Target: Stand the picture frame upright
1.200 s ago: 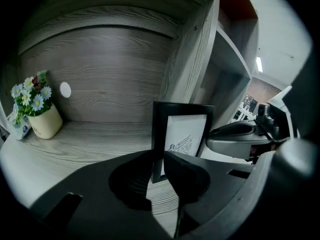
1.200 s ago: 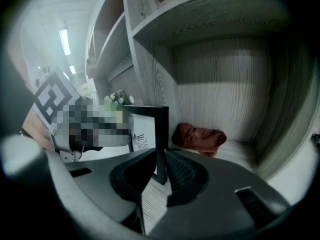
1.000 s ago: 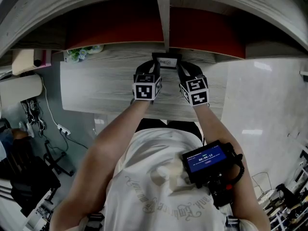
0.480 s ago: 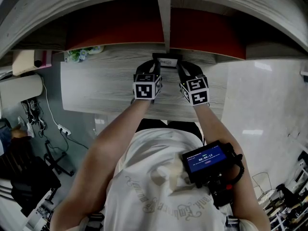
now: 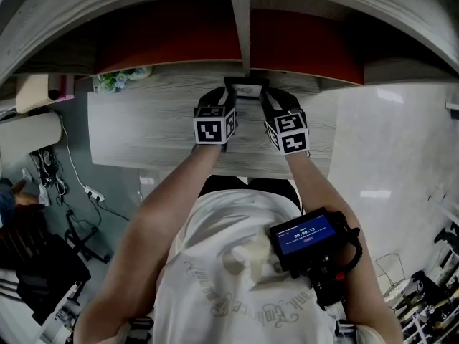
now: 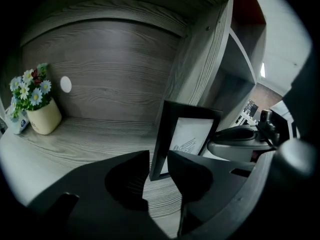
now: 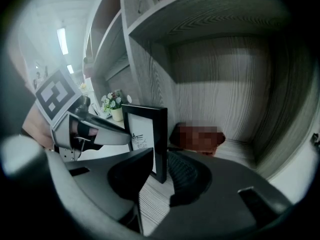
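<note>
A black picture frame [image 5: 247, 90] with a white print stands upright at the back of the wooden desk [image 5: 143, 127], against the shelf divider. The left gripper [image 5: 228, 97] is at its left edge and the right gripper [image 5: 265, 97] at its right edge. In the left gripper view the frame's [image 6: 187, 136] edge sits between the left gripper's [image 6: 159, 156] jaws. These jaws have just been opening and stand a little apart from the frame. In the right gripper view the frame's [image 7: 145, 129] other edge stands between the right gripper's [image 7: 161, 156] jaws, which have also just been opening.
A small pot of flowers [image 5: 122, 79] stands at the desk's back left. The vertical shelf divider [image 5: 240, 27] rises right behind the frame, with shelf bays on either side. A timer screen [image 5: 305, 236] hangs at the person's front.
Both hands and the frame keep their places. The head view has drifted slightly. The widening of the jaws is too small to see in it.
</note>
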{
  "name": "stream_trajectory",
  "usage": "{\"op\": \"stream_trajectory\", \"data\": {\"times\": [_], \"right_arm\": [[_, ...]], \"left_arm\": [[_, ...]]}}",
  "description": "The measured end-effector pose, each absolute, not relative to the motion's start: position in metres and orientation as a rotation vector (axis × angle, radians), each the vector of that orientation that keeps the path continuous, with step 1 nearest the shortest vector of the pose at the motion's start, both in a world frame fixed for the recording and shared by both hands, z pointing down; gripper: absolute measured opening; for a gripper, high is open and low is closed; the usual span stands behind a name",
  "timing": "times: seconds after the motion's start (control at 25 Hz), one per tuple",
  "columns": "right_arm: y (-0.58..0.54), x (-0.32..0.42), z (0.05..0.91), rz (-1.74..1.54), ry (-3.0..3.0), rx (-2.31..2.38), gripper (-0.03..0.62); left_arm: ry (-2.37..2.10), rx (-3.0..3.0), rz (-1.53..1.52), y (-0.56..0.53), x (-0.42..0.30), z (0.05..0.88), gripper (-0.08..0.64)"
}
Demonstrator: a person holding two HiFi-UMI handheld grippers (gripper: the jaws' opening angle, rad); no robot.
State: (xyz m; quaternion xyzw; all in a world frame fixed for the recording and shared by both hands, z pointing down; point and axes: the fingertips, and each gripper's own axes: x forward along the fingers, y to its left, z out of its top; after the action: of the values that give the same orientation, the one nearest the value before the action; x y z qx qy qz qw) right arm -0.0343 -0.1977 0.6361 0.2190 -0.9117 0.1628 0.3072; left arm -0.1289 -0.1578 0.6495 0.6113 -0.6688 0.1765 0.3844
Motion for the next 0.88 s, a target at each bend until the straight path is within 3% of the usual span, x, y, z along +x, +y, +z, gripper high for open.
{"op": "stream_trajectory", "data": {"times": [0.88], "right_arm": [[-0.196, -0.027, 0.626, 0.428, -2.415, 0.629, 0.092]], "left_arm": [[-1.689, 1.617, 0.448, -0.147, -0.127, 0.635, 0.116]]}}
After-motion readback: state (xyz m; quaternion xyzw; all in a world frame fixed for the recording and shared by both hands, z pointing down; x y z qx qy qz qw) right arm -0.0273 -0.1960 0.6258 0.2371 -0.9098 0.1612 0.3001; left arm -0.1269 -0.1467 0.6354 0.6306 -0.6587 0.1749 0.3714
